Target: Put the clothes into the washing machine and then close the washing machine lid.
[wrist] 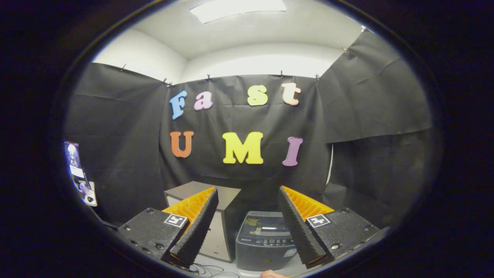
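The claw (247, 226) is held wide open with nothing between its fingers, well above and apart from the washing machine (266, 241). The machine is seen through the gap between the fingers, toward 6 o'clock from the wall cloth, standing on a pale tabletop (216, 266). A grey box (216, 220) stands just beside it at 9 o'clock, partly hidden by the left finger.

The lid appears to lie flat on top – its glossy window catches light – but the view is small and steep, so fully latched or merely resting cannot be told. No clothes can be made out anywhere. This fits two stages: clothes somewhere out of sight with the lid down, or clothes already inside with the lid shut again. Which one cannot be settled here.

Risks as judged:
- The machine is small and light-looking; a push on the lid from this high angle could slide it or tip it toward the box.
- The control panel sits at the near edge, so a low approach could catch buttons instead of the lid rim.
- Cables (208, 270) lie on the tabletop at 7 o'clock of the machine – a finger could snag them.
- A fingertip-like shape (272, 274) shows at 6 o'clock, close to the machine; a collision is possible.
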